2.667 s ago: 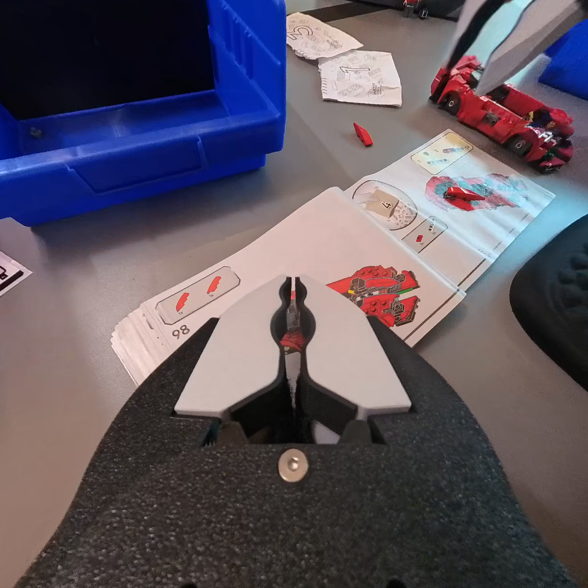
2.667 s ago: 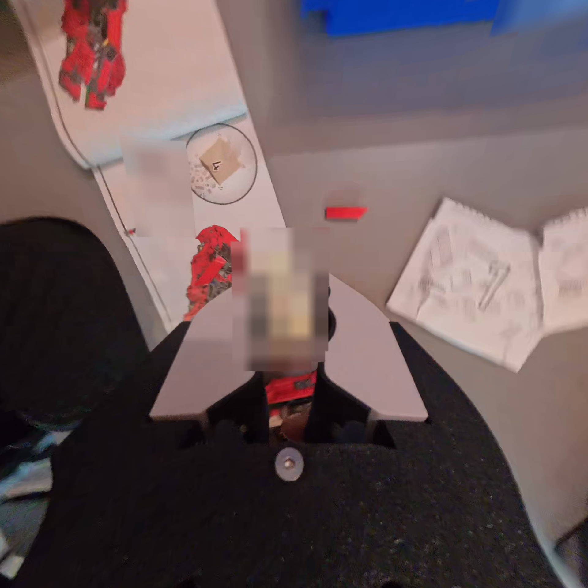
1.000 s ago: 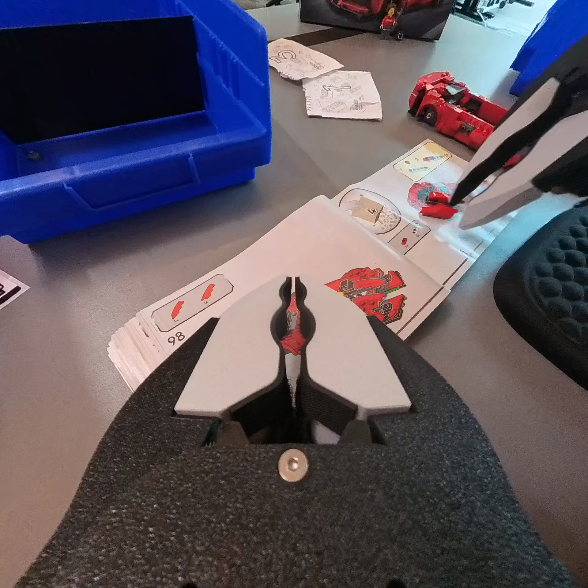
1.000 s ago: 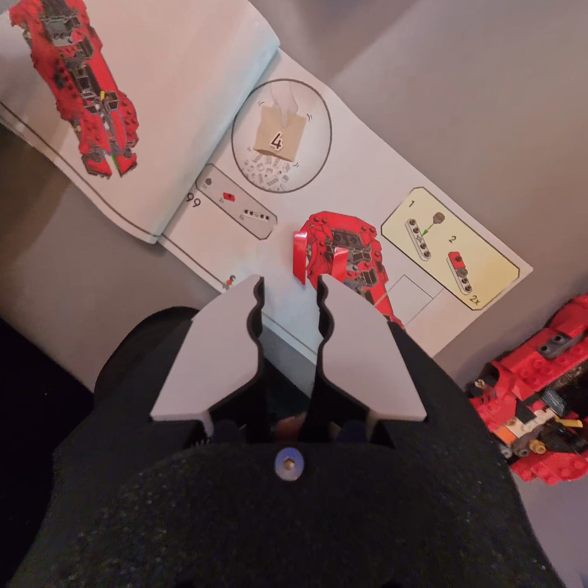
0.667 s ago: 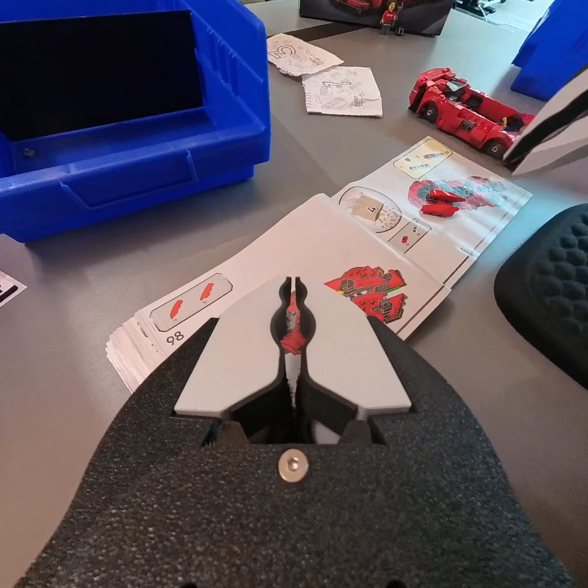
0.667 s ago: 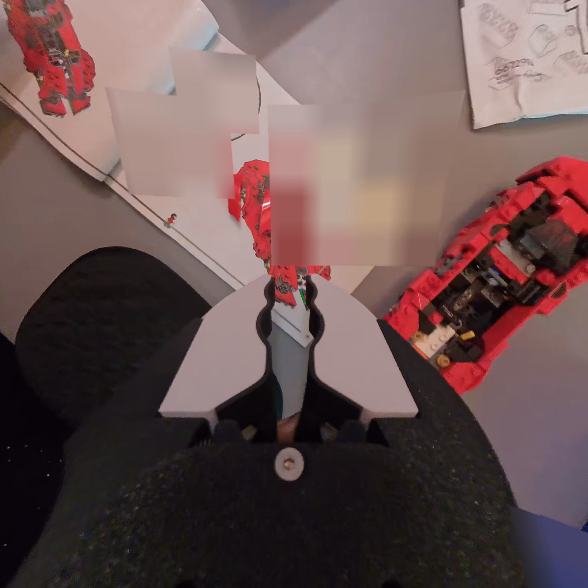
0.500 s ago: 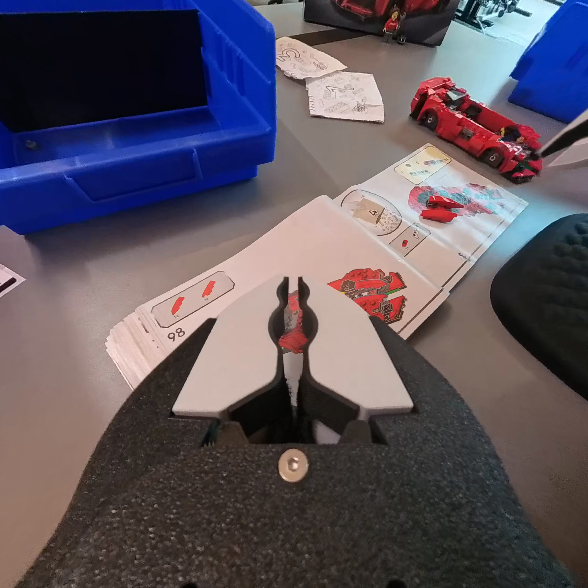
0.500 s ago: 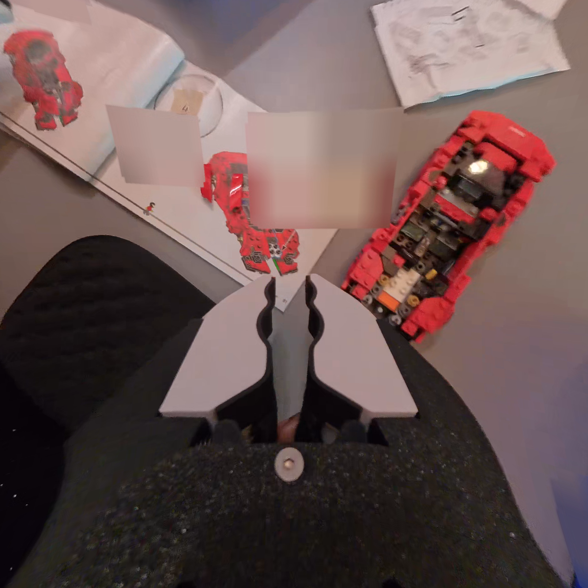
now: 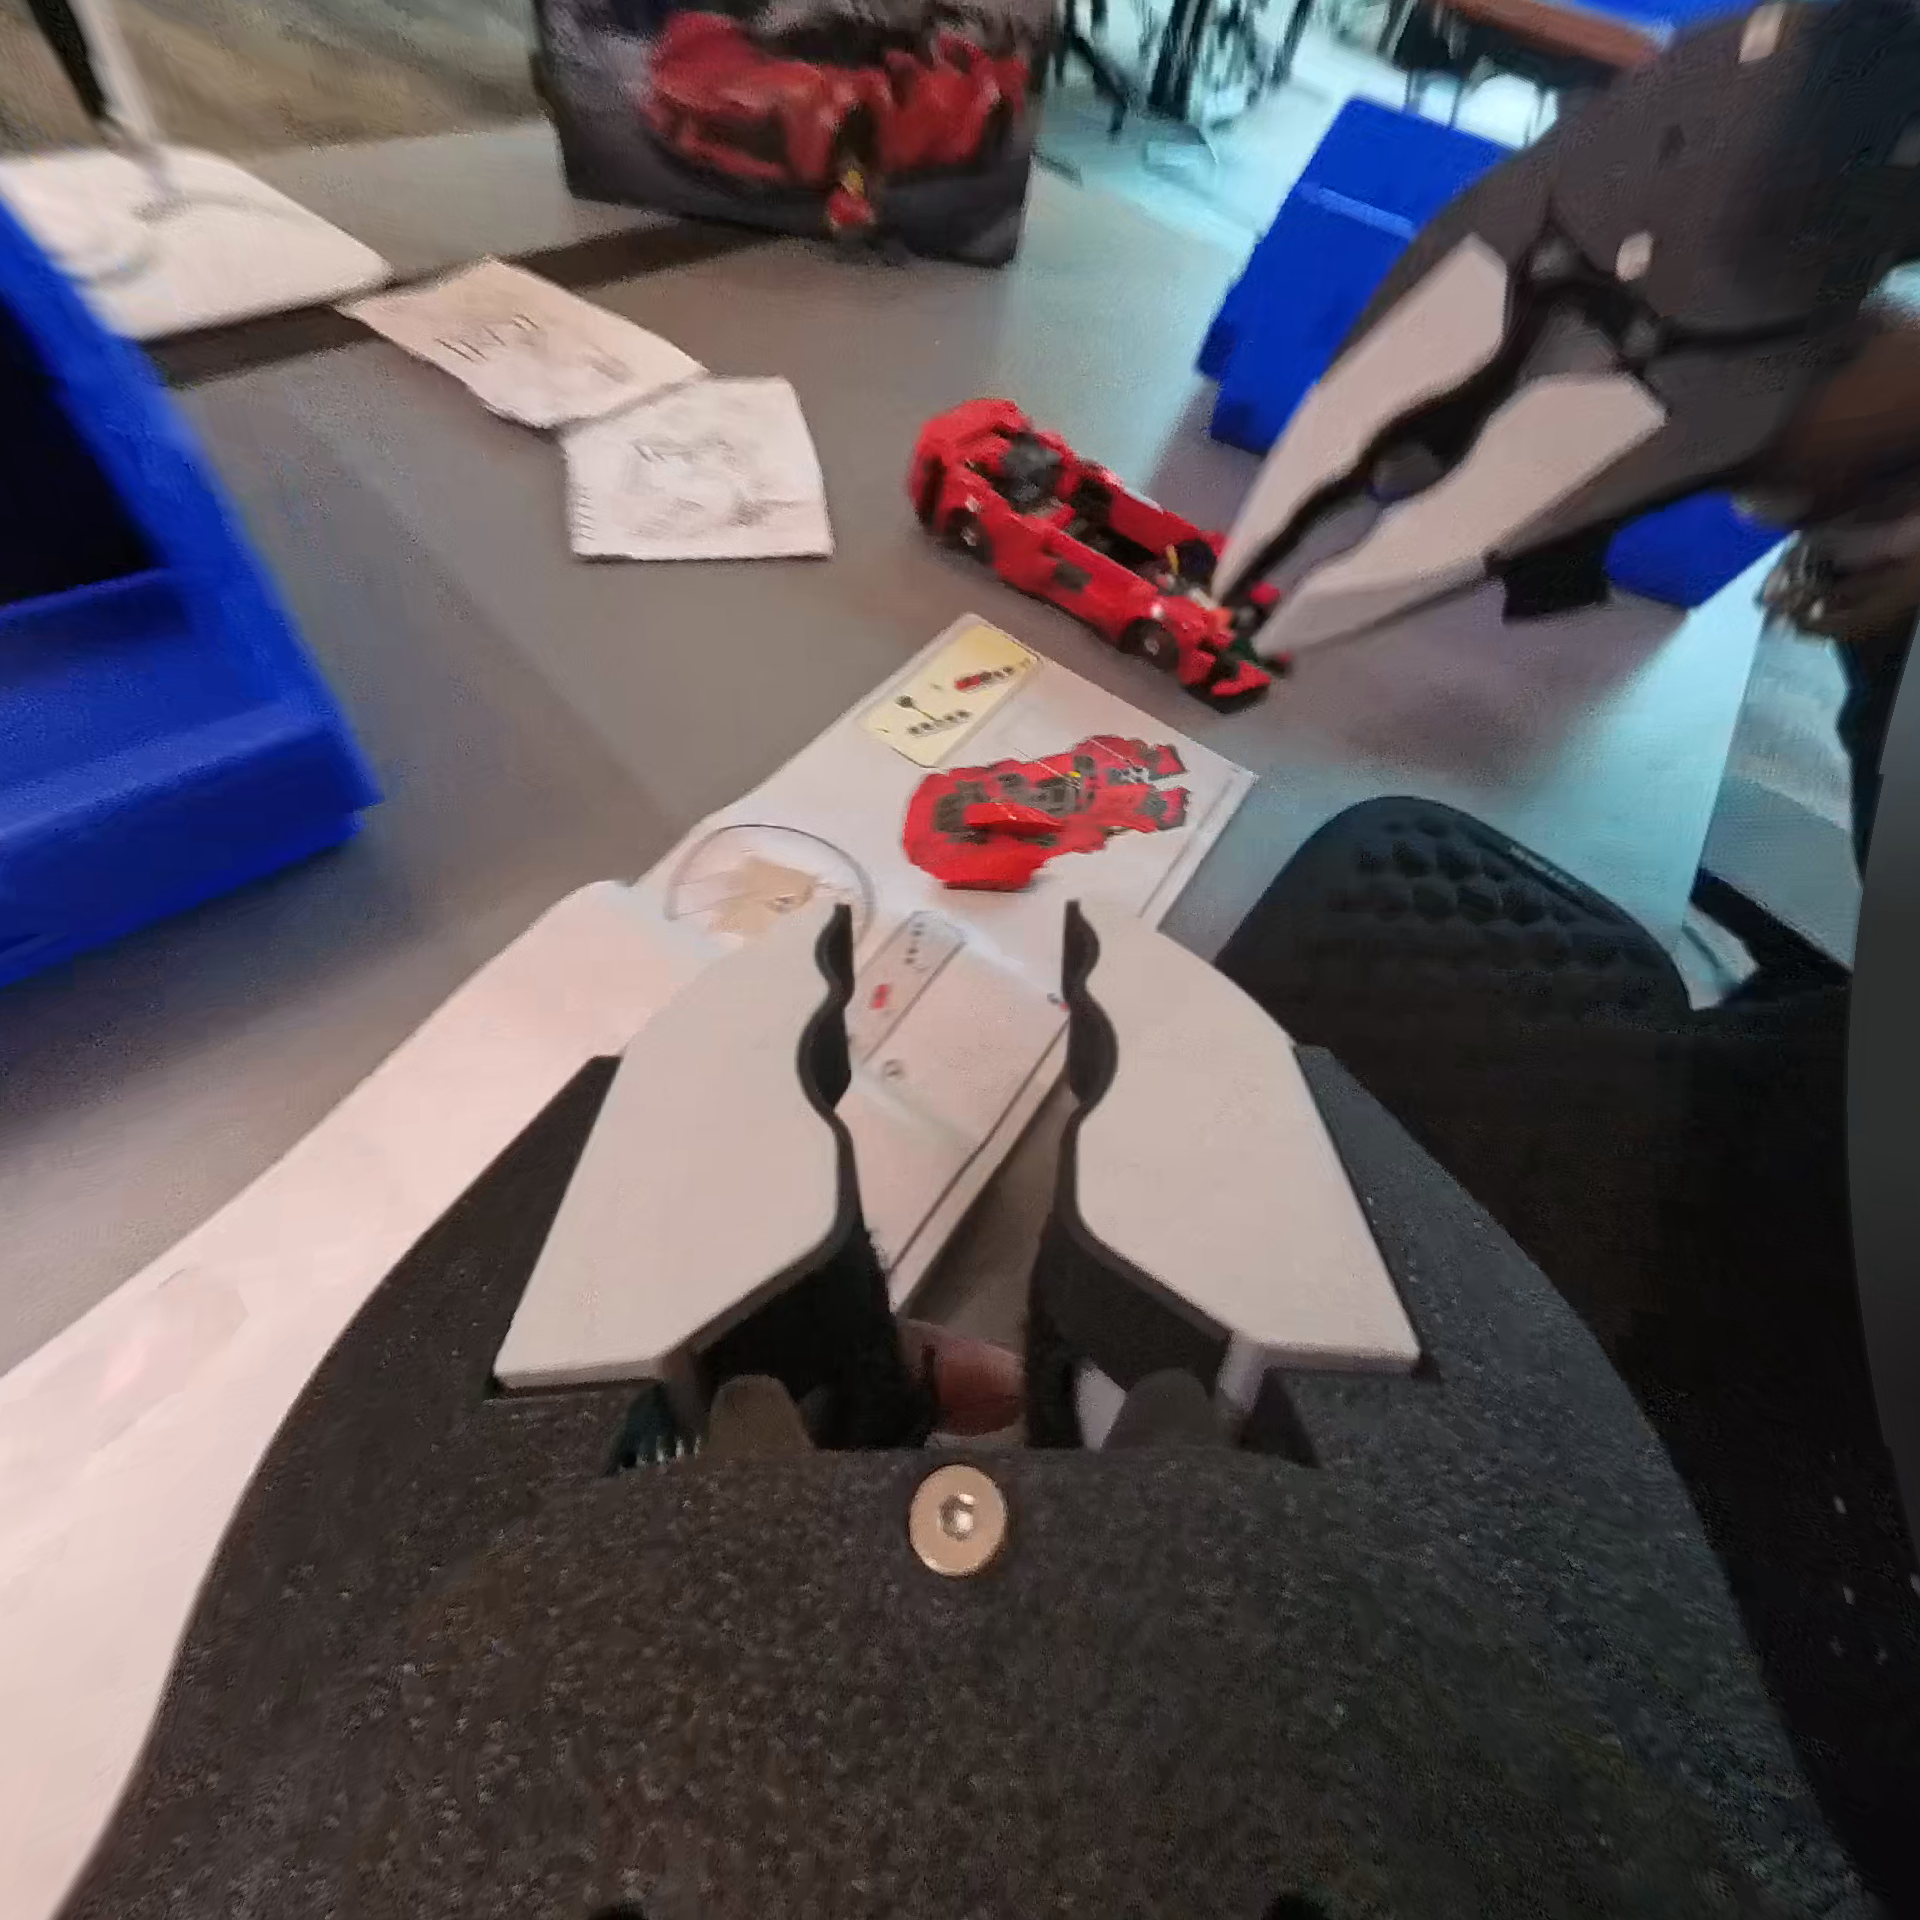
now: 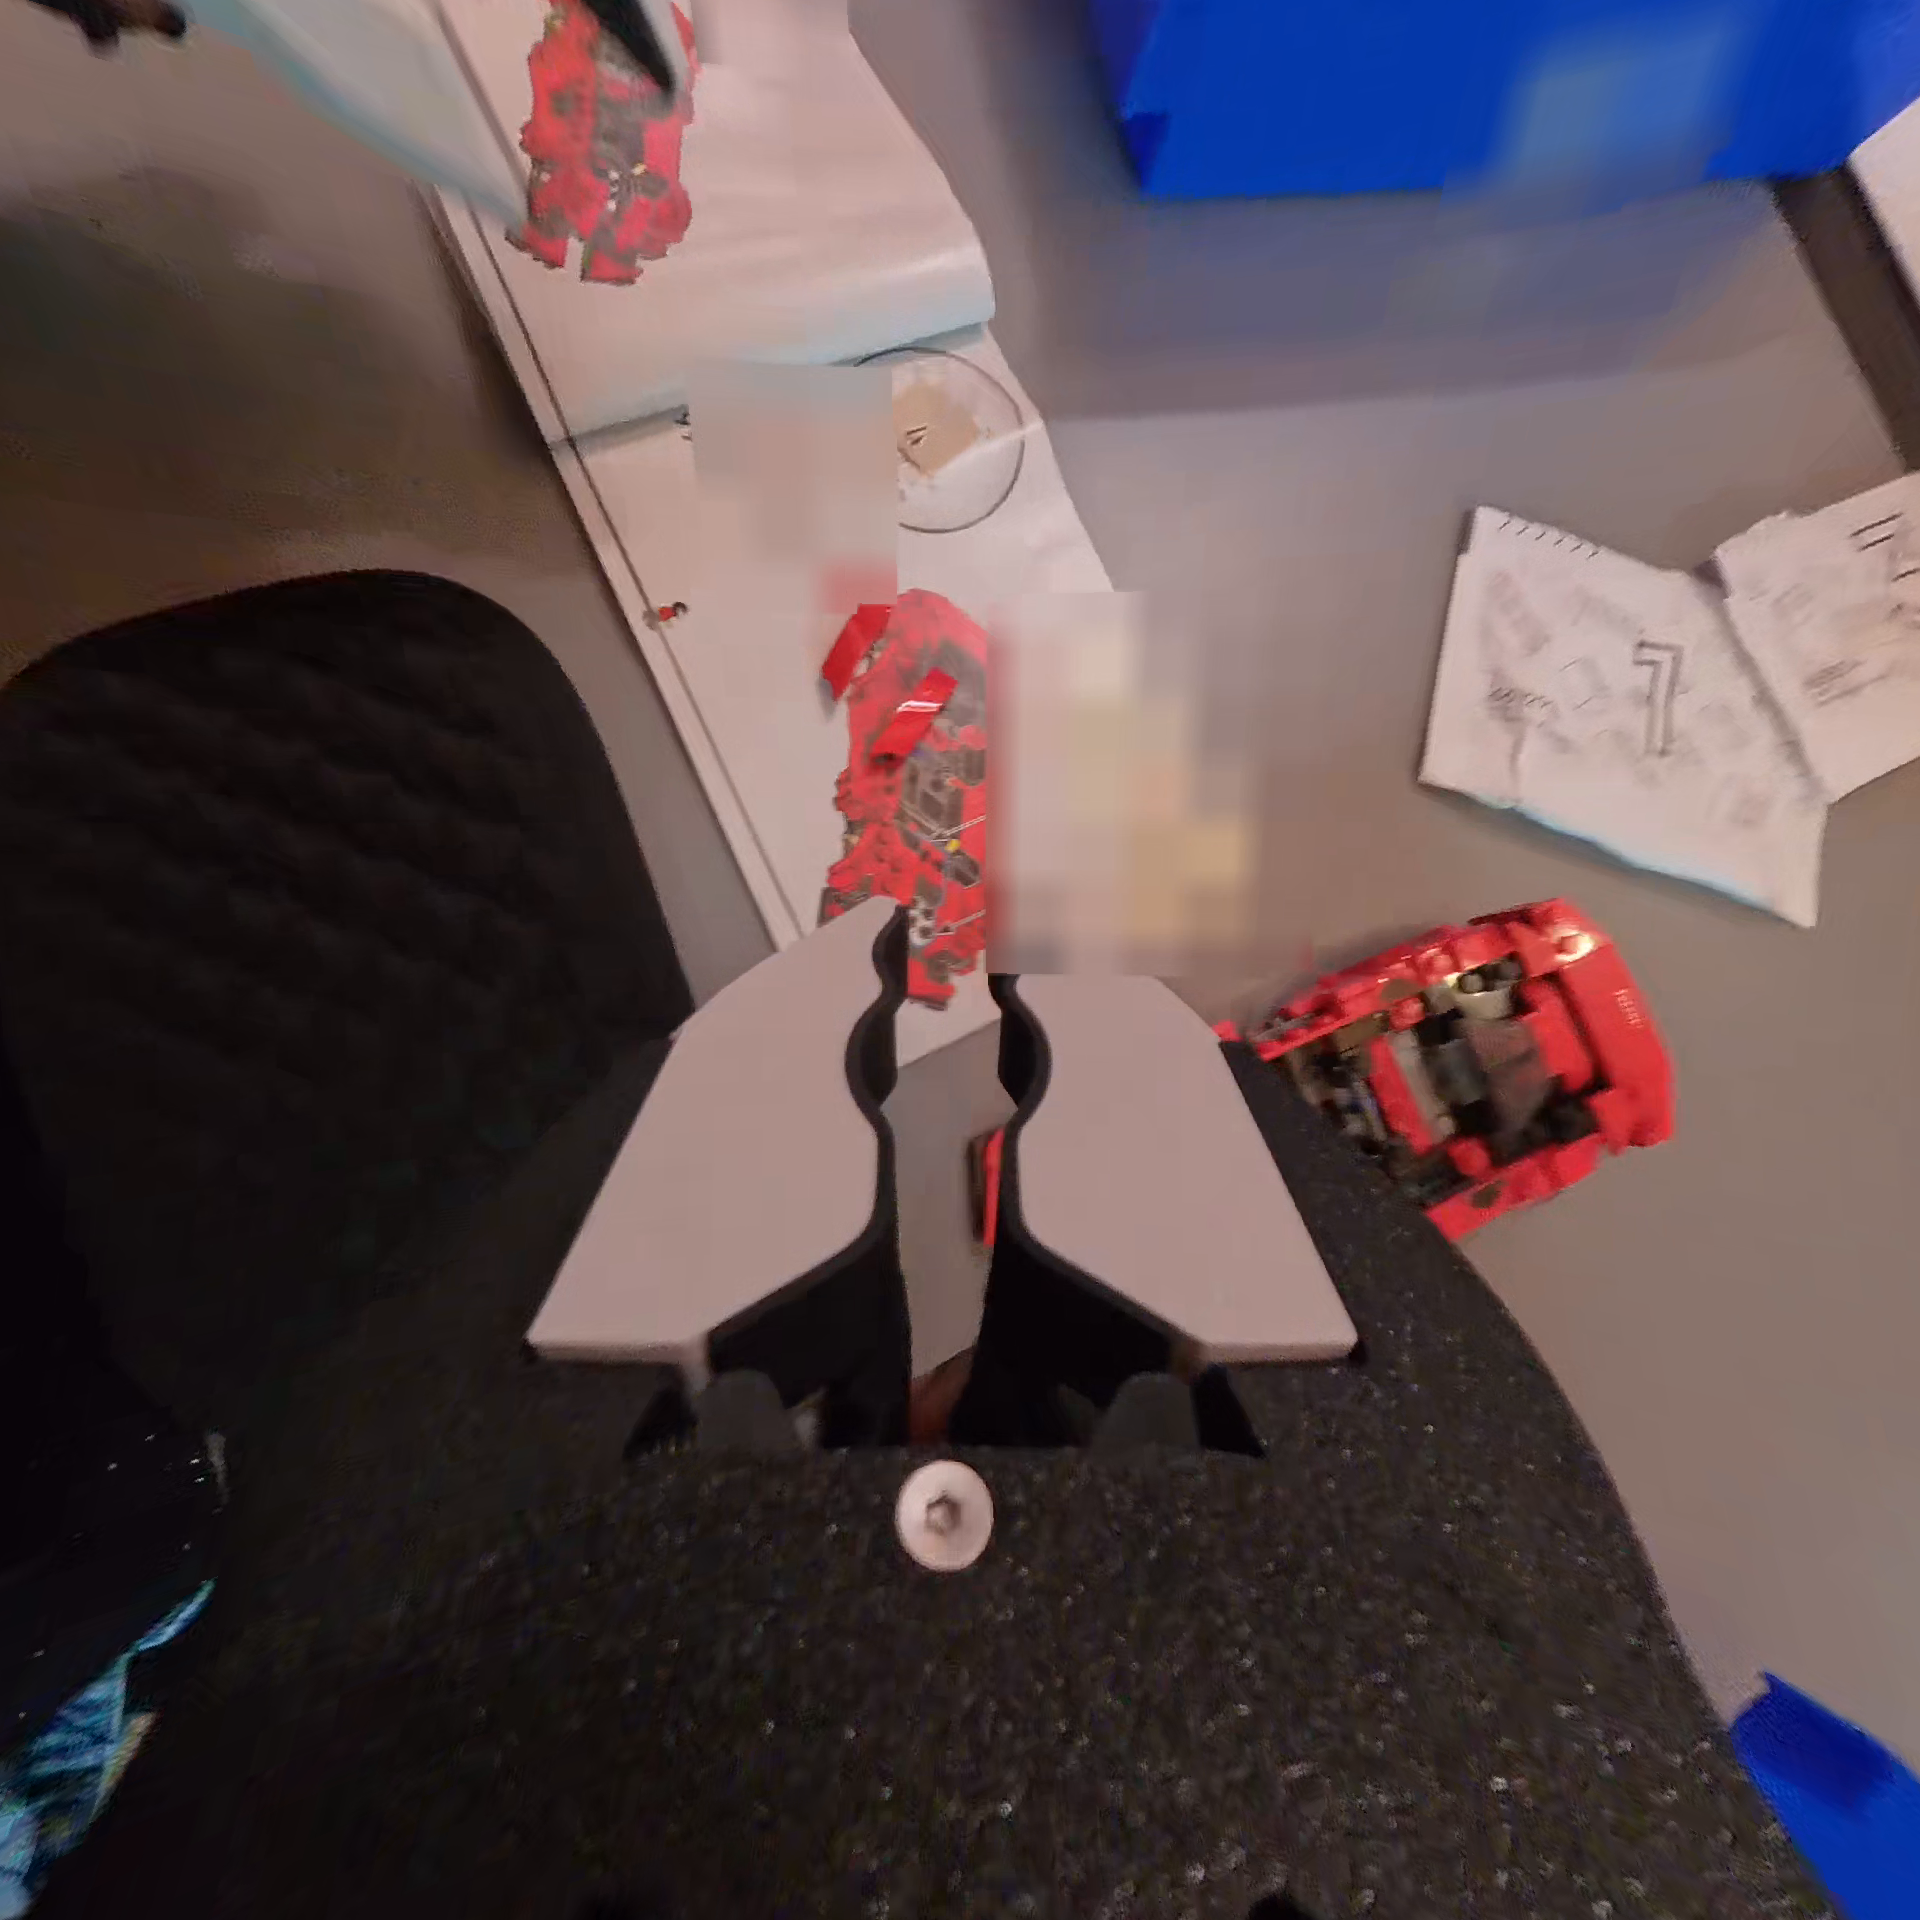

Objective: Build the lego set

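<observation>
The red lego car (image 9: 1070, 535) stands on the grey table beyond the open instruction booklet (image 9: 499, 1049). Two loose red pieces (image 9: 987, 831) lie on the booklet's far page. My left gripper (image 9: 953, 930) is open and empty, low over the booklet. My right gripper (image 9: 1252, 613) has its tips at the car's front end, its jaws narrowly apart. In the right wrist view the car (image 10: 1475, 1060) lies just right of that gripper (image 10: 945, 951), its nose partly under the right finger. The loose pieces (image 10: 914, 717) lie ahead on the booklet (image 10: 810, 239).
A big blue bin (image 9: 156, 675) stands at the left and another blue bin (image 9: 1330, 260) at the back right. Crumpled paper bags (image 9: 696, 478) and the set's box (image 9: 790, 114) lie behind. A black padded seat (image 9: 1507, 987) sits at the table's right edge. The tips of one gripper are about 15 cm away from the tips of the other.
My left gripper has opened and moved forward along the booklet; the small red thing seen between its jaws no longer shows. My right gripper has come down to the car's front end.
</observation>
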Motion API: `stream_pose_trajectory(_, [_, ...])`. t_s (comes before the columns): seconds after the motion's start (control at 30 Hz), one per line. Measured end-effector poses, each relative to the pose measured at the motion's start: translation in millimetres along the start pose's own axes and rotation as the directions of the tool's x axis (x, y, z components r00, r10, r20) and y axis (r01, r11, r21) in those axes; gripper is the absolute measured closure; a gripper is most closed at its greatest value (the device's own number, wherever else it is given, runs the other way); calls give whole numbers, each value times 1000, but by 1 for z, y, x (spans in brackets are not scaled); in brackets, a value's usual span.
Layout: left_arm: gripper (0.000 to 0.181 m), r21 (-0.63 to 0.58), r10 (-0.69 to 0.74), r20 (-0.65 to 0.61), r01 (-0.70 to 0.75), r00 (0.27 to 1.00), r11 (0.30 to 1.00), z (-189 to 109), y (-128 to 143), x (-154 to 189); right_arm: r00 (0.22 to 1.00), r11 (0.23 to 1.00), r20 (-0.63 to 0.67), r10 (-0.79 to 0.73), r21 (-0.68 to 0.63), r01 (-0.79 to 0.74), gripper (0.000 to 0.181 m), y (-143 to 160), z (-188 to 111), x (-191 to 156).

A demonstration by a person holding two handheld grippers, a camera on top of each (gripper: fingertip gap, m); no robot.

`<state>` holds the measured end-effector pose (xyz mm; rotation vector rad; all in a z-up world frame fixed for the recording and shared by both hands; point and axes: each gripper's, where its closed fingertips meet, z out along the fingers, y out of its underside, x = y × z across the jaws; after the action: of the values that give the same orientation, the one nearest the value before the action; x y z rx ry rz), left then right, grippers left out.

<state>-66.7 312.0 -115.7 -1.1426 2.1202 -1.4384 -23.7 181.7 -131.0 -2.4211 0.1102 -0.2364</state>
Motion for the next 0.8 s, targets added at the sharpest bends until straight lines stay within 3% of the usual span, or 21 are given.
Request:
stream_pose_trajectory(0.03, [140, -48, 7, 14, -7, 1000, 999, 11, 2, 5, 1000, 1000, 3, -10, 15, 10, 167, -3, -2, 4])
stream_pose_trajectory(0.33, [137, -244, 75, 119, -44, 990, 969, 80, 20, 16, 997, 987, 61, -40, 159, 30, 168, -3, -7, 7])
stream_pose_trajectory(0.7, [139, -363, 107, 135, -52, 985, 930, 91, 42, 7, 993, 980, 112, -24, 200, 1, 168, 3, -5, 10])
stream_pose_trajectory(0.8, [151, -350, 105, 126, -55, 987, 935, 91, 42, 7, 993, 983, 118, -24, 183, 2, 168, 6, -1, 8])
